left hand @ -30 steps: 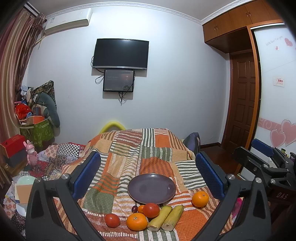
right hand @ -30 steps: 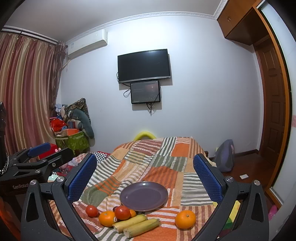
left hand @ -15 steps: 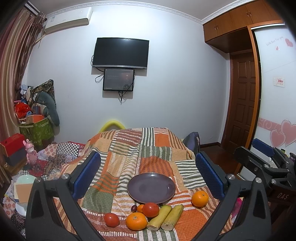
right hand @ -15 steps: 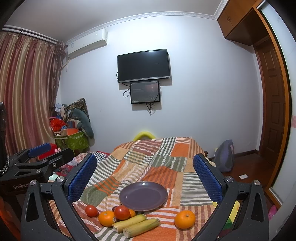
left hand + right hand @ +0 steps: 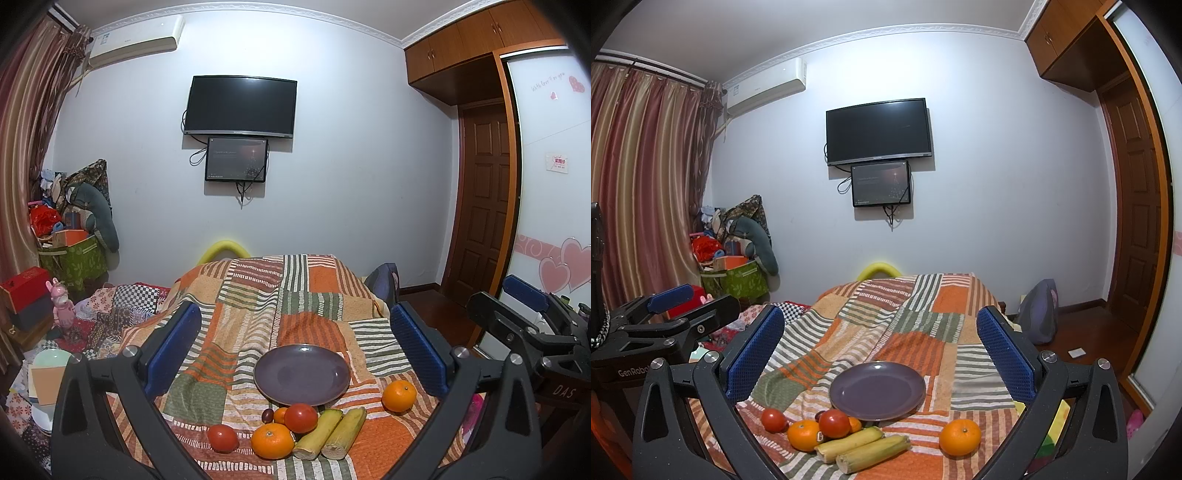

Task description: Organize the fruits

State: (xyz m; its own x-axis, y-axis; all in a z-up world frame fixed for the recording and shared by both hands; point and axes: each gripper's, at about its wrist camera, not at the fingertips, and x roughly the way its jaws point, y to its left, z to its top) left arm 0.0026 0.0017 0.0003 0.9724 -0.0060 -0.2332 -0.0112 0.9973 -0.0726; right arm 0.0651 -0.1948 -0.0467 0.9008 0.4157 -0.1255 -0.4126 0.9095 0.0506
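Both tools were held back from the table with their blue-padded jaws spread wide and nothing between them: the left gripper (image 5: 295,350) and the right gripper (image 5: 879,354) each framed the whole spread of fruit.

Nearest lay two pale yellow-green corn cobs (image 5: 330,430), side by side and touching, their long axes running from the near edge up and away to the right in the left wrist view. Against their left sat a round orange mandarin (image 5: 272,440), with a glossy red tomato (image 5: 301,418) just behind it, a second red tomato (image 5: 222,438) apart to the left, and a small dark plum (image 5: 267,415) beside a partly hidden small orange fruit (image 5: 279,415).

A lone orange mandarin (image 5: 959,436) rested well apart on the right, closer to the right gripper's side, so that hand looked better placed for it; the left cluster suited the left one.

Beyond the fruit, the round flat purple plate (image 5: 301,373) sat bare on the striped orange-and-green patchwork cloth (image 5: 295,306), straight ahead of both tools and just behind the cluster, a likely destination.
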